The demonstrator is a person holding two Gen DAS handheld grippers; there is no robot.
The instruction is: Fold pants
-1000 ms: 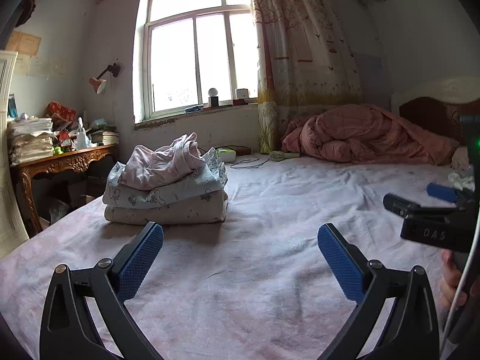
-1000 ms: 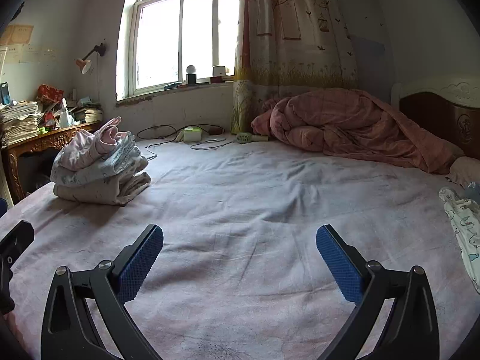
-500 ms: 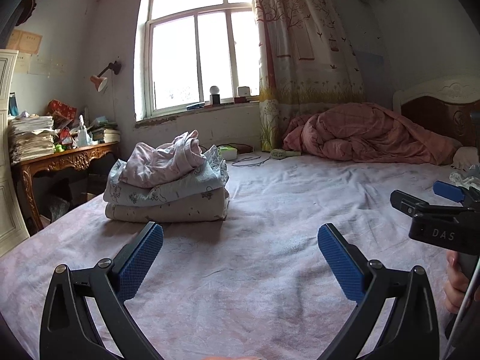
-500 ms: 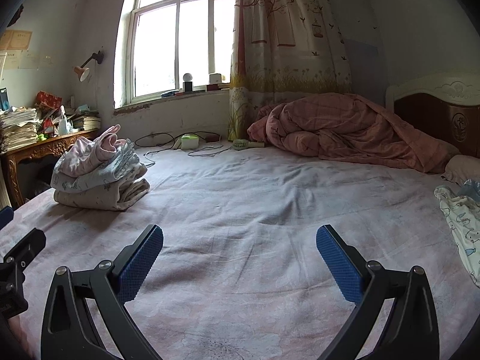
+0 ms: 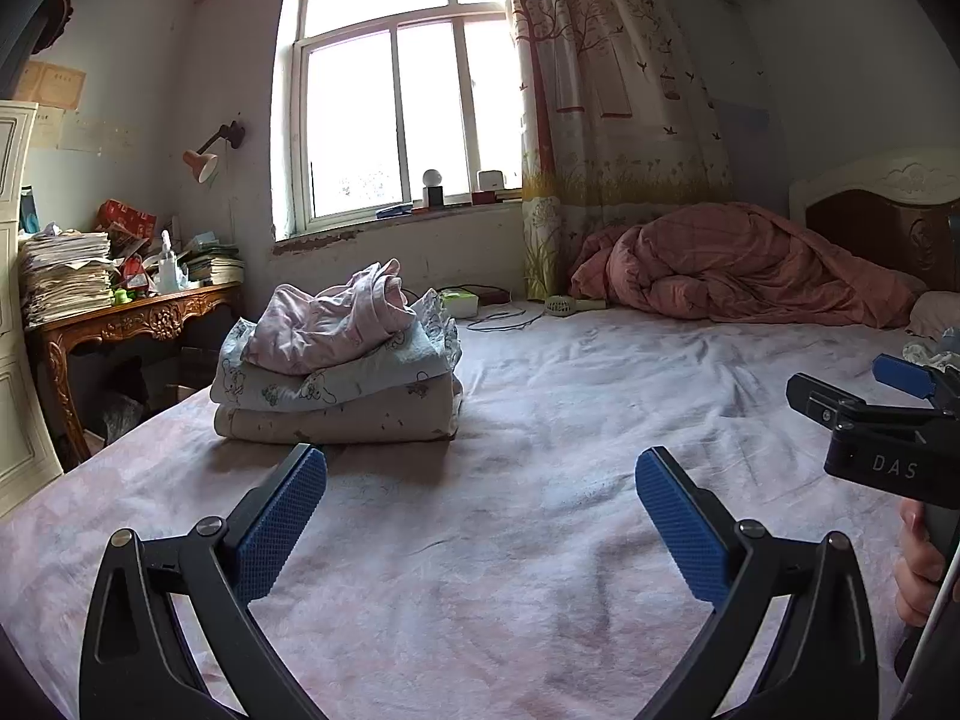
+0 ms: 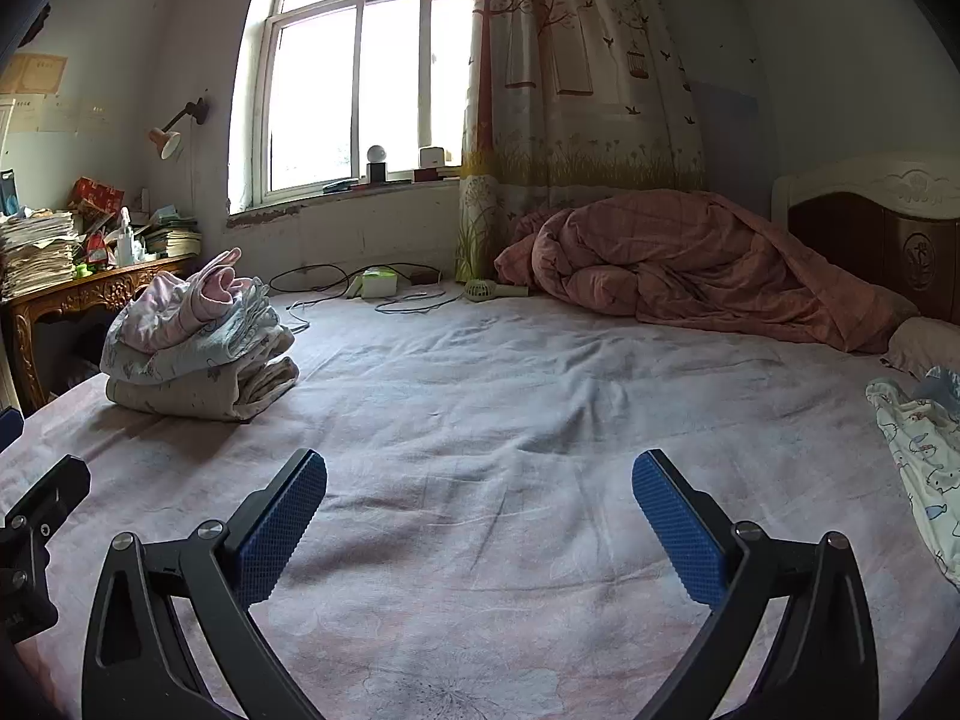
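— How do the fingers stand?
— Left gripper [image 5: 480,504] and right gripper [image 6: 479,504] both spread wide, nothing between them, above the bed [image 6: 510,420].
— And the pants?
— A printed garment [image 6: 924,462] lies off the right fingers' outer side; folded clothes [image 5: 342,372] are stacked just beyond the left finger [image 5: 282,525].

A: What lay at the back of the bed [image 6: 480,432]?
B: A rumpled pink quilt [image 6: 690,258] by the wooden headboard [image 6: 888,228].

A: And the window [image 5: 396,120]?
B: A patterned curtain [image 5: 612,120] hung beside it; a cluttered desk [image 5: 138,312] stood left.
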